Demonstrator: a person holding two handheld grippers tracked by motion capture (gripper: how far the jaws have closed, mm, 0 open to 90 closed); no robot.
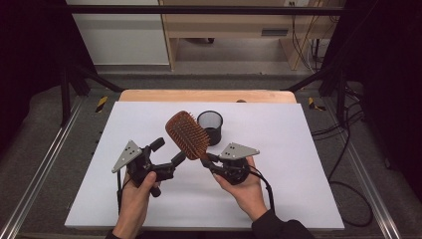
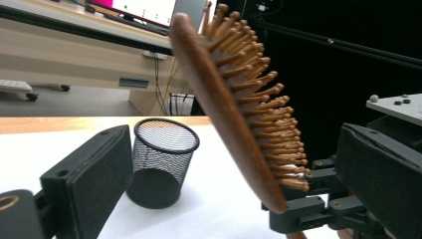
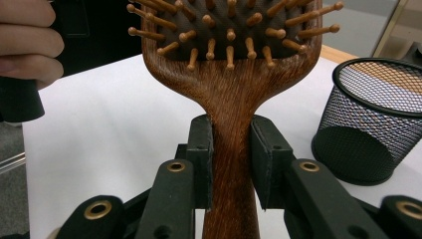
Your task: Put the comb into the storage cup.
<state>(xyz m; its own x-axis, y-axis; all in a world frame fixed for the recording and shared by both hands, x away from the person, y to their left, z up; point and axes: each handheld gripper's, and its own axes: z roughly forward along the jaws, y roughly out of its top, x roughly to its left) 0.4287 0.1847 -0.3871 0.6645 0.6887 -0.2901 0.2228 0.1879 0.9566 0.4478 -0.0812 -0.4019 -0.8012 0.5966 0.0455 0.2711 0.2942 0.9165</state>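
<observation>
A: High view, L to R: left gripper (image 1: 168, 158) sits low over the white sheet (image 1: 278, 149), held in the person's left hand (image 1: 137, 191). Jaws spread wide, nothing pinched betw. them. One jaw tip reaches up toward the hairbrush (image 1: 187, 134), near its paddle; can't tell if it touches.

B: And the brush itself?

A: Wooden paddle brush, lifted off the table, centre of frame. Long axis runs diagonally: handle end lower right, head upper left. Bristles face up and to the right, toward the camera side. Head end points toward the far left of the table.

B: Left gripper view agree?

A: Yes. Brush (image 2: 234, 114) stands nearly upright betw. the two wide-apart pads, tilted, wooden back to the left, bristles to the right. Mesh cup (image 2: 161, 162) stands behind on the sheet.

B: Next along?

A: Black mesh cup (image 1: 210, 127), upright, open top, just behind the brush head, right of it.

B: Right side?

A: Right gripper (image 1: 208, 162) in the right hand (image 1: 244, 186), jaws clamped on the brush handle. Right gripper view: handle (image 3: 233, 149) rises straight up betw. the two pads, both pressing its narrow neck, head above w/ bristles facing the camera. Cup (image 3: 370, 119) on the right, apart from the brush.
</observation>
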